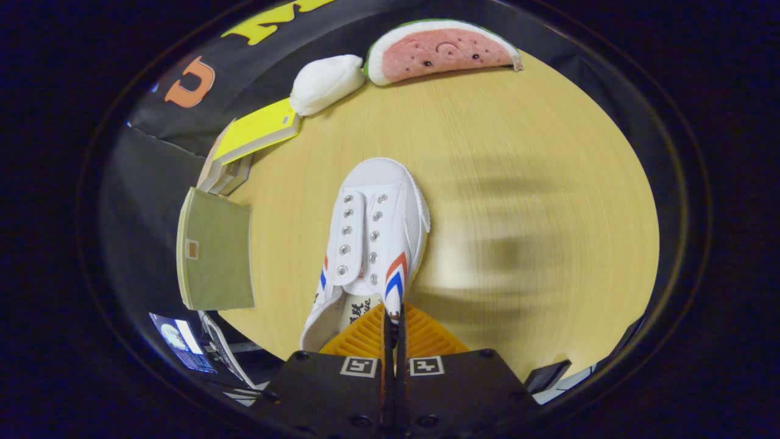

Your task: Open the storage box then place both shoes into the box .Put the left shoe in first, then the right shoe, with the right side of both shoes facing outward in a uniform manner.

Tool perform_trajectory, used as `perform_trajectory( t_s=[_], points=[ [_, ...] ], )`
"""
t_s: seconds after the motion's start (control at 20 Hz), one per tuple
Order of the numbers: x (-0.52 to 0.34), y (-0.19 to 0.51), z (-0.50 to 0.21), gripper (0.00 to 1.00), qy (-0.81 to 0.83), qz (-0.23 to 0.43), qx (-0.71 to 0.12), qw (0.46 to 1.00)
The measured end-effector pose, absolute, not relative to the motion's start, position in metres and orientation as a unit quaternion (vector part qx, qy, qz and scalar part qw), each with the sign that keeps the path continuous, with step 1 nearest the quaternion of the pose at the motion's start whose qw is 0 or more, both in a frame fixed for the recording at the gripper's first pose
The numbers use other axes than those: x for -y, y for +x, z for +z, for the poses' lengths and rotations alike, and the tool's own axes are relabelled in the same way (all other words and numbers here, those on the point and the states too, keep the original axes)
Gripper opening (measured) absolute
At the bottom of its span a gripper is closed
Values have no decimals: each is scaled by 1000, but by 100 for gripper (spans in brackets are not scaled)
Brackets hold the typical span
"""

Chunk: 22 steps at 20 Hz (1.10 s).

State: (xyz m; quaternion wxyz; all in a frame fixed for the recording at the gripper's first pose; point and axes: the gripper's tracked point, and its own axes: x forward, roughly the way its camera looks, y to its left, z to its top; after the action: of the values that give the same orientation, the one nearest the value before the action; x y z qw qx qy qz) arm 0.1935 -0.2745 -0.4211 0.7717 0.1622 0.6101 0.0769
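Observation:
A white canvas shoe (372,244) with red and blue stripes and metal eyelets hangs above the wooden table (518,183), toe pointing away from me. My gripper (393,317) is shut on the shoe, both fingers pinching the right side wall of its collar near the stripes. The shoe's heel is hidden behind my fingers. The table under it looks blurred by motion.
A watermelon-slice plush (442,50) and a white plush (326,82) lie at the table's far edge. A yellow book (259,129) rests on a stack of books at the far left. A green book (216,253) lies nearer on the left.

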Motion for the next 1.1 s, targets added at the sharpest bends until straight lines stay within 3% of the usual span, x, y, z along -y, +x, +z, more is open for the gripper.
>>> perform_trajectory(
  t_s=[0.6, 1.1],
  points=[
    [93, 201, -274, 6, 152, 140, -561, 802],
    [-87, 213, -265, 5, 120, 136, -564, 806]
  ],
)
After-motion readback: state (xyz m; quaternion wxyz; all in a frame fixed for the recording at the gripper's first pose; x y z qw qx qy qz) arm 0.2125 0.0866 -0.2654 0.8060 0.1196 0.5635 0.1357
